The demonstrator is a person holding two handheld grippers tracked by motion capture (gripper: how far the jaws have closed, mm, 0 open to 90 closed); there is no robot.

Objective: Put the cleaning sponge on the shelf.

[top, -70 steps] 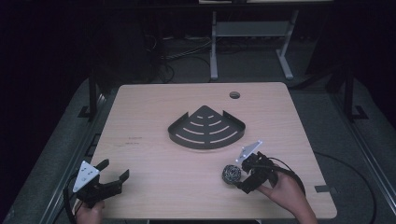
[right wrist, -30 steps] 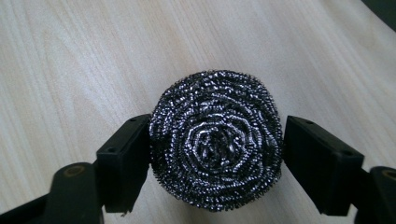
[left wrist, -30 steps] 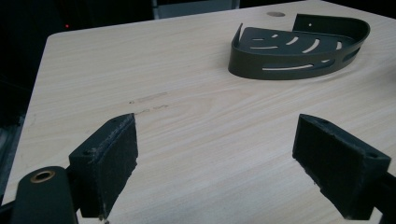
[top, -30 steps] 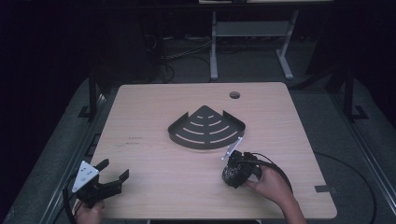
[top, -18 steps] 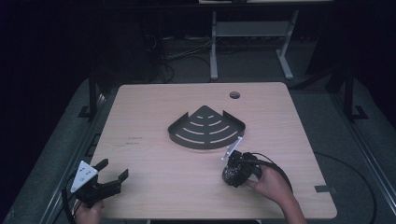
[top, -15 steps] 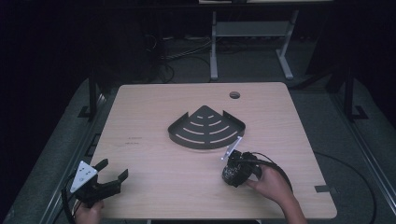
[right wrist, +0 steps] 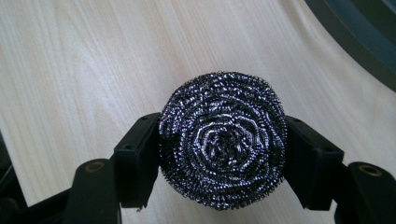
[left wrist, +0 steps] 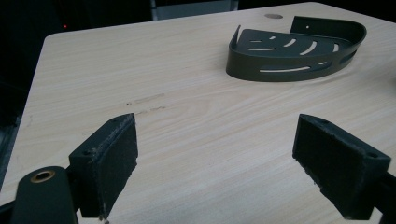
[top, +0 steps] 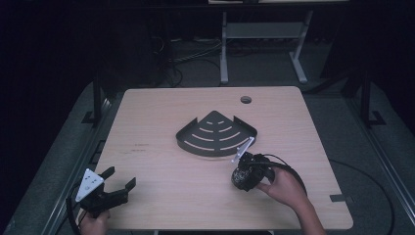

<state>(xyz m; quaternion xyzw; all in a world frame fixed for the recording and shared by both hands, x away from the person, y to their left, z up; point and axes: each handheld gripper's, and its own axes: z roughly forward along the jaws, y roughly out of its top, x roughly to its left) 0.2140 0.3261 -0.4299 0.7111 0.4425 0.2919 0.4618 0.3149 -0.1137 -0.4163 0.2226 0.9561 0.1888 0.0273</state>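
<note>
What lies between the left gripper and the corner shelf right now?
Bare tabletop, with faint marks, separates the open left gripper from the corner shelf; the left gripper view shows it.

We see the scourer (top: 241, 178) just in front of the corner shelf (top: 216, 134), slightly right; our left gripper (top: 117, 186) lies well to the shelf's front-left.

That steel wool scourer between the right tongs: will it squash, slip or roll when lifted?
The scourer is coiled wire mesh, so it probably gives and springs back under the right tongs, whose jaws press both its sides. Its rough strands likely catch on the pads, so slipping seems unlikely. It looks airy, probably light. Its round outline might let it roll if dropped.
</note>
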